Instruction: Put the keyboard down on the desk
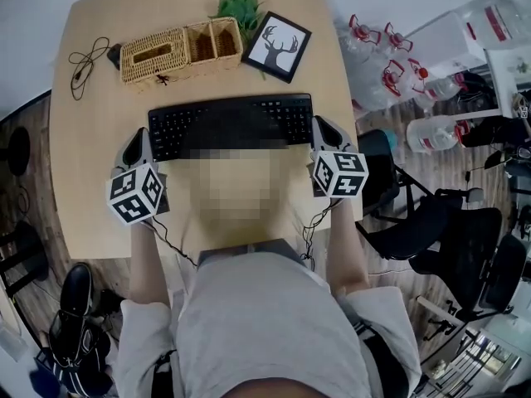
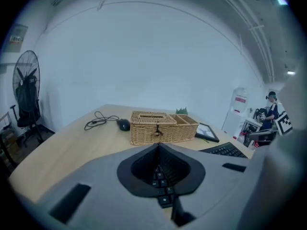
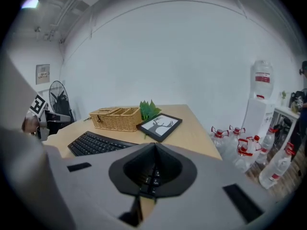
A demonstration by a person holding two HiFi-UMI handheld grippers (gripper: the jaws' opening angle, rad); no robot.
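Observation:
A black keyboard [image 1: 232, 118] lies across the middle of the light wooden desk [image 1: 83, 181], in front of the person. My left gripper [image 1: 142, 142] is over its left end and my right gripper [image 1: 323, 131] is over its right end. In the left gripper view the jaws of my left gripper [image 2: 158, 145] meet at the tips. Keyboard keys [image 2: 163, 183] show through the hollow beneath them. The right gripper [image 3: 154, 144] looks the same, shut, with keys [image 3: 149, 176] below. Nothing is pinched between either pair. The keyboard [image 3: 96, 143] stretches away to the left.
Behind the keyboard stand a wicker basket [image 1: 178, 52], a framed deer picture [image 1: 276, 46] and a green plant [image 1: 241, 8]. A mouse with its cable [image 1: 114, 55] lies at the back left. Water bottles [image 1: 373, 48] and black chairs [image 1: 448, 230] crowd the floor to the right.

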